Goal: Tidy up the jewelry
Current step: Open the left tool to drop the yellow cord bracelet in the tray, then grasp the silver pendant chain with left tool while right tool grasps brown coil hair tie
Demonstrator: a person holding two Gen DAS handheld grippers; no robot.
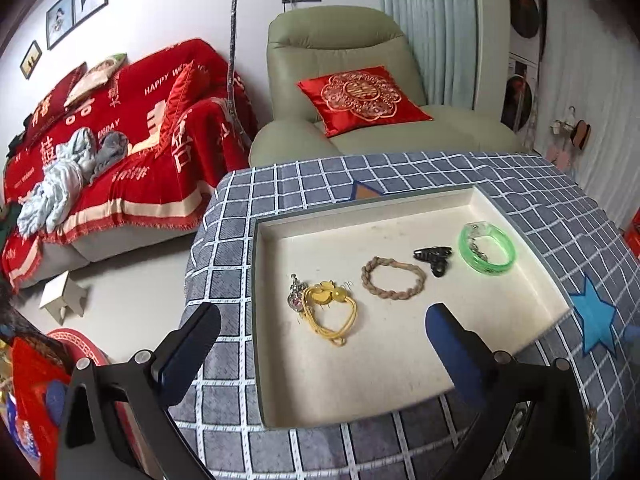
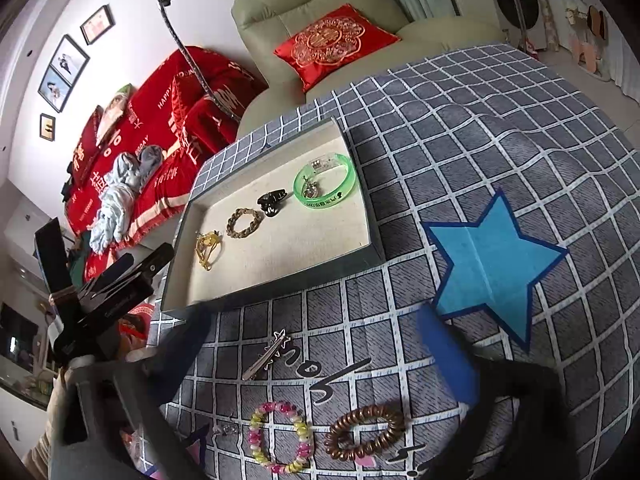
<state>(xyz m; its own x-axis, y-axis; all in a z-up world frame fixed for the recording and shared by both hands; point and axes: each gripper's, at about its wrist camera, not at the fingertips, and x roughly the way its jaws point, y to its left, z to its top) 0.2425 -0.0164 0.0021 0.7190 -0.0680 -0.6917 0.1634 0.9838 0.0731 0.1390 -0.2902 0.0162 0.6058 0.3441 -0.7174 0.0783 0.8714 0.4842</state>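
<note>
The shallow tray (image 1: 400, 384) on the checked tablecloth (image 2: 460, 128) holds a row: gold necklace (image 1: 330, 312) at its left end, then braided bracelet (image 1: 393, 279), black clip (image 1: 434, 258), and green bangle (image 1: 487, 249), which rings what may be a small charm. Outside the tray's near rim lie a star hairclip (image 2: 266, 354), pink-yellow bead bracelet (image 2: 279, 436) and brown coil bracelet (image 2: 365, 432). Left gripper (image 1: 320, 344) and right gripper (image 2: 312, 364) both hover with jaws spread, empty.
</note>
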